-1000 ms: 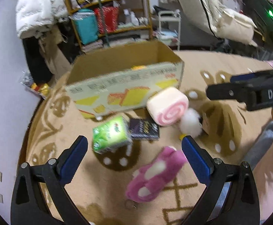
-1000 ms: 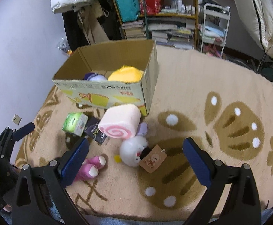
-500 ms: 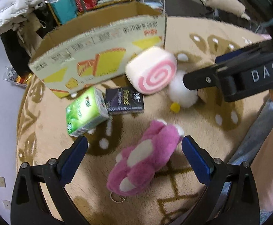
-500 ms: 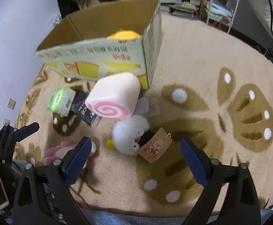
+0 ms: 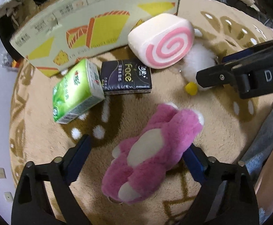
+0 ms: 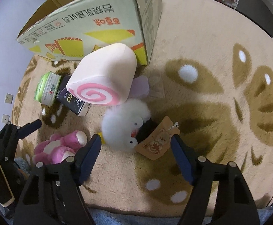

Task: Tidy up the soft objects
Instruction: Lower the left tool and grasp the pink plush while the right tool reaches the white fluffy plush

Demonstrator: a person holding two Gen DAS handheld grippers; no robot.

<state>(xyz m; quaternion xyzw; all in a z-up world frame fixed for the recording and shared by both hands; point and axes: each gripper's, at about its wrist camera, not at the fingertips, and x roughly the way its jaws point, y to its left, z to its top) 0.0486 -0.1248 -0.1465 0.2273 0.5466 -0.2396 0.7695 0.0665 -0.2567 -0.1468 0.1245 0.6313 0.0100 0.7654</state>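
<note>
A pink plush bear (image 5: 151,150) lies on the rug between the fingers of my open left gripper (image 5: 136,155); it also shows in the right wrist view (image 6: 59,146). A white fluffy bird plush (image 6: 125,123) with a cardboard tag (image 6: 157,140) lies just ahead of my open right gripper (image 6: 134,150). A pink-swirl roll cushion (image 6: 102,76) leans against the cardboard box (image 6: 91,22). The roll cushion (image 5: 160,41), the box (image 5: 91,24) and the bird plush (image 5: 198,65) also show in the left wrist view.
A green tissue pack (image 5: 74,91) and a dark tissue pack (image 5: 125,76) lie in front of the box. The beige patterned rug (image 6: 211,56) spreads to the right. The right gripper's body (image 5: 249,75) crosses the left wrist view.
Both grippers have come down and forward. The left one now straddles the pink bear; the right one has closed in on the white bird plush. Both stay open.
</note>
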